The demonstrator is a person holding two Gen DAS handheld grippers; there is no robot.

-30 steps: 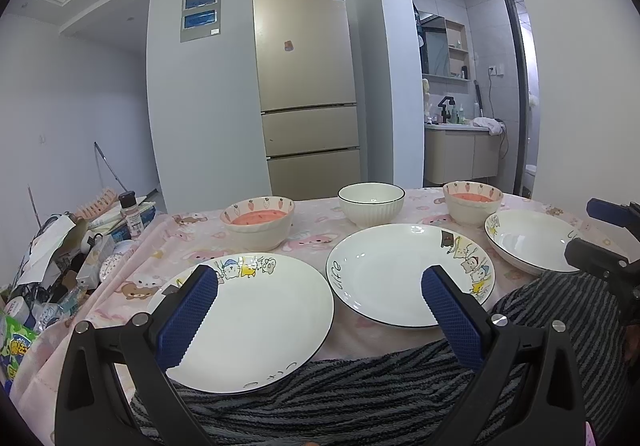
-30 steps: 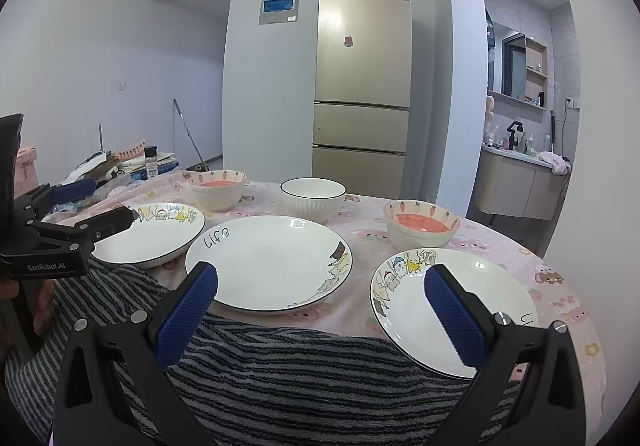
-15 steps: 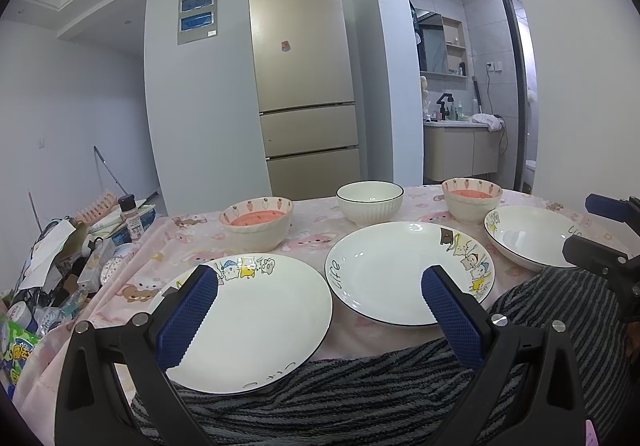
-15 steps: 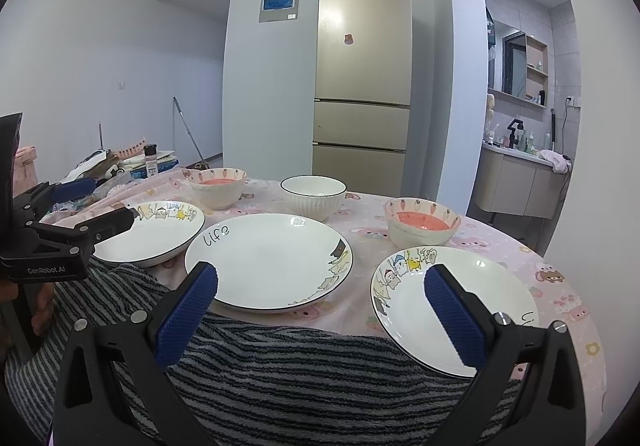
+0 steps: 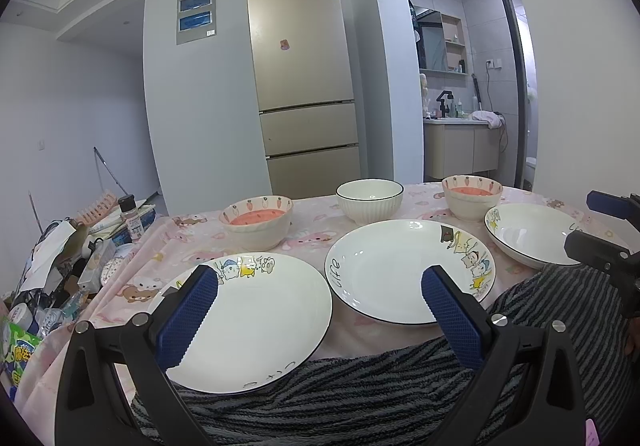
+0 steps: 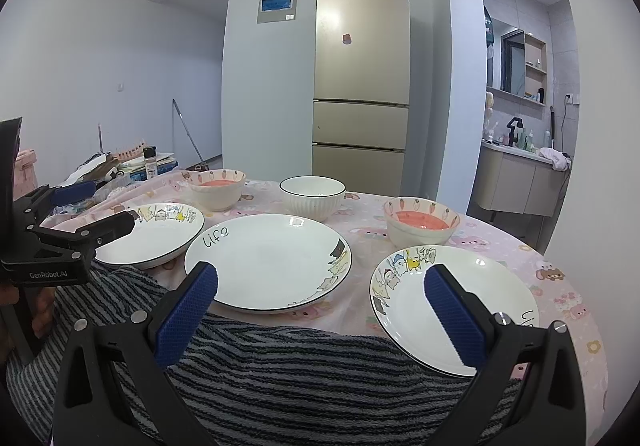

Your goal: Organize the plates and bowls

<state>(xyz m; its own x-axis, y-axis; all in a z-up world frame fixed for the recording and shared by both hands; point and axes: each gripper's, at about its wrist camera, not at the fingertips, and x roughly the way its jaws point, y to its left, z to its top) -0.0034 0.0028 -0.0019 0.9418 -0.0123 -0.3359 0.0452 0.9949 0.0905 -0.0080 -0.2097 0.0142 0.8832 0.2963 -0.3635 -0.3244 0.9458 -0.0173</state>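
Three white cartoon-print plates lie in a row on the pink tablecloth: left plate (image 5: pixel 256 310) (image 6: pixel 156 234), middle plate (image 5: pixel 400 270) (image 6: pixel 268 258), right plate (image 5: pixel 528 234) (image 6: pixel 448 298). Behind them stand two carrot-print bowls with pink insides (image 5: pixel 258 220) (image 5: pixel 472 196) and a white ribbed bowl (image 5: pixel 370 198) (image 6: pixel 312 196). My left gripper (image 5: pixel 320 310) is open and empty above the near table edge, between left and middle plate. My right gripper (image 6: pixel 320 310) is open and empty, between middle and right plate.
A striped grey cloth (image 5: pixel 400 386) covers the near table edge. Clutter of boxes, a bottle and packets (image 5: pixel 80 246) sits left of the table. A gold fridge (image 5: pixel 304 86) and a wall stand behind. The right gripper shows at the right edge of the left wrist view (image 5: pixel 604 242).
Both grippers have drifted slightly; the views shifted a little. Both stay open and nothing on the table has moved.
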